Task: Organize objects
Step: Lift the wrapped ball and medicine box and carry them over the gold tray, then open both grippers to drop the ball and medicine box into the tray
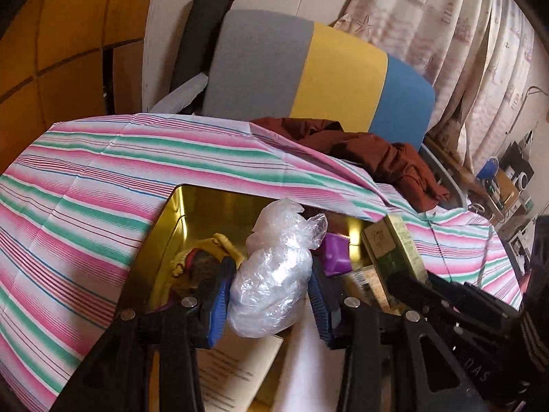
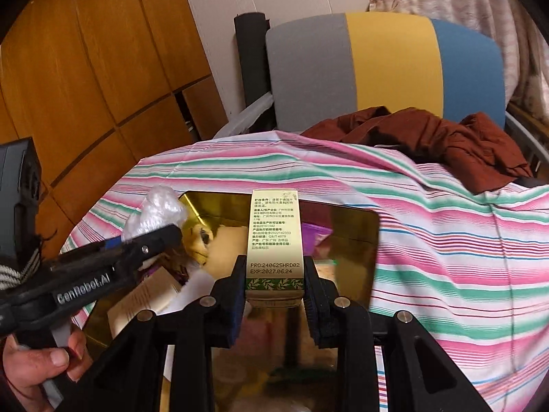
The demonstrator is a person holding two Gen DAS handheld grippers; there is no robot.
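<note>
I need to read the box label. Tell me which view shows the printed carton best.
The right wrist view: the carton faces the camera, print sharp, clamped in the right gripper. The left wrist view shows it only obliquely at the side, print unreadable.

— Where is room opening up?
— The gold tin (image 2: pixel 372 240) is crowding up: plush toy (image 2: pixel 199 240), purple box (image 1: pixel 336 252) and papers (image 1: pixel 236 374) are filling its floor, while striped cloth (image 2: pixel 446 240) lying right of it is staying bare
</note>
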